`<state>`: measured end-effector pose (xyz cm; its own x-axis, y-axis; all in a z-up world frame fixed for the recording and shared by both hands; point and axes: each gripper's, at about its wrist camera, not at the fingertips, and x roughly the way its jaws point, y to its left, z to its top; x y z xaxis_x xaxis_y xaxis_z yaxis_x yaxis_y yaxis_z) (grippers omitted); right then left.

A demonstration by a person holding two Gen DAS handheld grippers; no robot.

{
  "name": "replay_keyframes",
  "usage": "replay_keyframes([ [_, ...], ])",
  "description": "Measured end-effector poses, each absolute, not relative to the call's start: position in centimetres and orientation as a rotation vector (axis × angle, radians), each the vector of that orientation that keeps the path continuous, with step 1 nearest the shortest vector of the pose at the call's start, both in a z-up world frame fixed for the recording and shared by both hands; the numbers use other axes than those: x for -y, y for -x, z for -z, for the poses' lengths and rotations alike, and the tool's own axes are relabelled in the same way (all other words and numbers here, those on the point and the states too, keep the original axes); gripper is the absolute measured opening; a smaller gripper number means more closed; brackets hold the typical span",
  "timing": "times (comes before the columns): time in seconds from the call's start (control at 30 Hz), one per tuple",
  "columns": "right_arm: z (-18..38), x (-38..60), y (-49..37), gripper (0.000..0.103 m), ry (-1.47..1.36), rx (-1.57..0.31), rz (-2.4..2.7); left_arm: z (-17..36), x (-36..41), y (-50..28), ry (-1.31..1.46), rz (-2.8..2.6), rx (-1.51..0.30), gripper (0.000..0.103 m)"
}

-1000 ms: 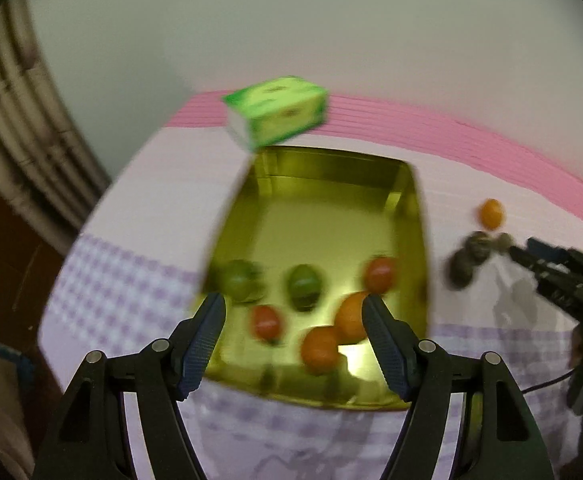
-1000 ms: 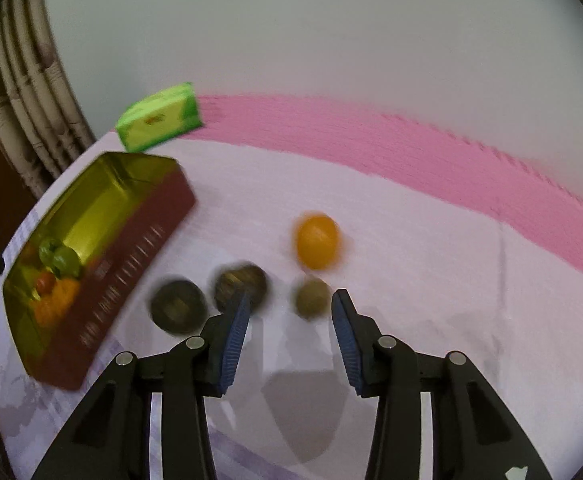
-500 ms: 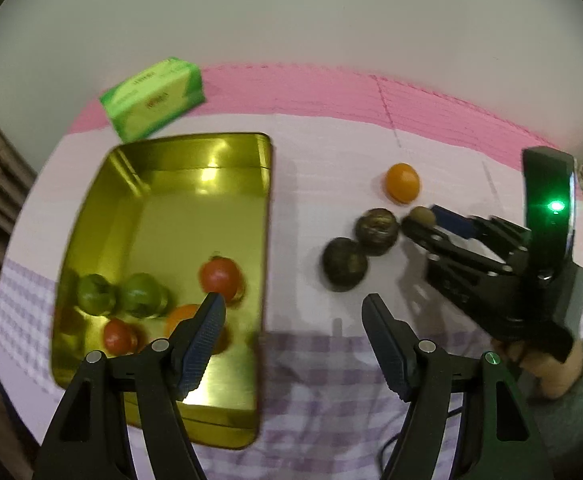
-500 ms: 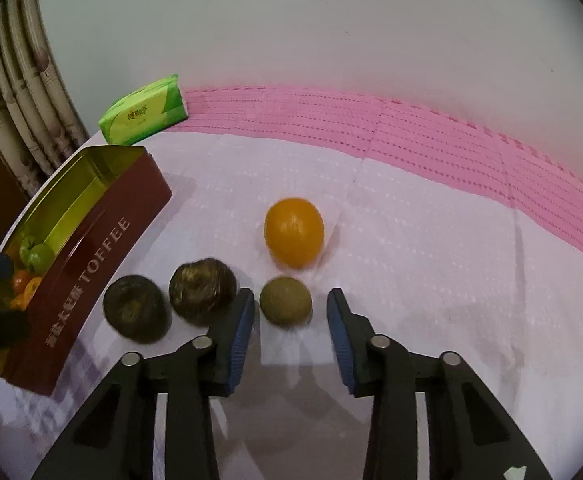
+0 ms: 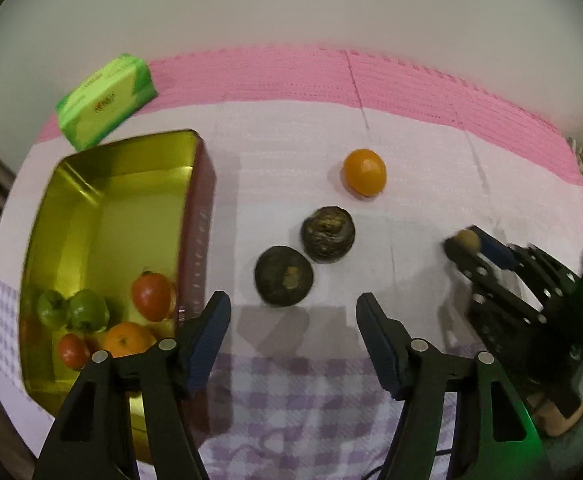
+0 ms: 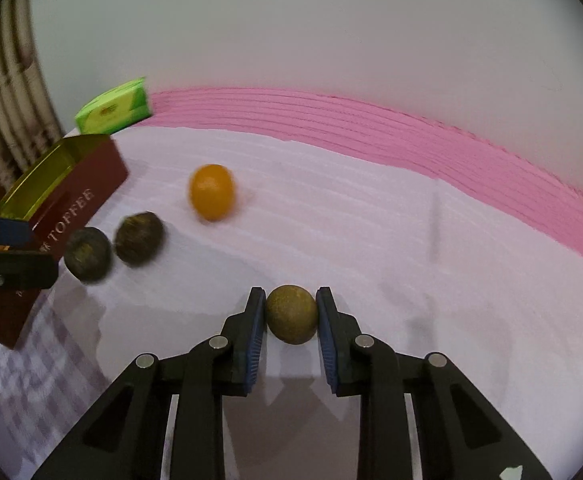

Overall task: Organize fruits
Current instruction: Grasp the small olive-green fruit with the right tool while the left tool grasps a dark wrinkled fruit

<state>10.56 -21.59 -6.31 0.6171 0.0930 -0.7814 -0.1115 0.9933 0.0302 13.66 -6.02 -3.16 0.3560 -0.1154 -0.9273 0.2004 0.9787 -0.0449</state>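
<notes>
Right gripper (image 6: 291,314) jaws now clamped on small brown fruit (image 6: 291,314), previously loose on surface (image 6: 371,220). Left gripper (image 5: 293,320) shifted from toffee tin (image 5: 195,216) toward 2 dark fruits (image 5: 284,280), jaws closing, empty.

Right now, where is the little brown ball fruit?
In the right wrist view the little brown fruit sits low in the middle, pinched in the right claw, right of the two dark fruits.
</notes>
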Motion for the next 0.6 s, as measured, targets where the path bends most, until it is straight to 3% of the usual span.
replay_keyframes([
  [0.07,6.3,22.6,-9.8,0.024,0.027,-0.895,-0.095,3.9,6.0,-14.3,-0.062,0.203,-1.219,0.063],
  [0.2,6.3,23.3,-9.4,0.024,0.004,-0.894,-0.087,5.6,5.8,-15.3,-0.060,0.164,-1.268,0.049],
  [0.6,6.4,23.3,-9.4,0.025,0.003,-0.892,-0.086,6.8,7.0,-17.1,-0.124,0.155,-1.249,0.040],
])
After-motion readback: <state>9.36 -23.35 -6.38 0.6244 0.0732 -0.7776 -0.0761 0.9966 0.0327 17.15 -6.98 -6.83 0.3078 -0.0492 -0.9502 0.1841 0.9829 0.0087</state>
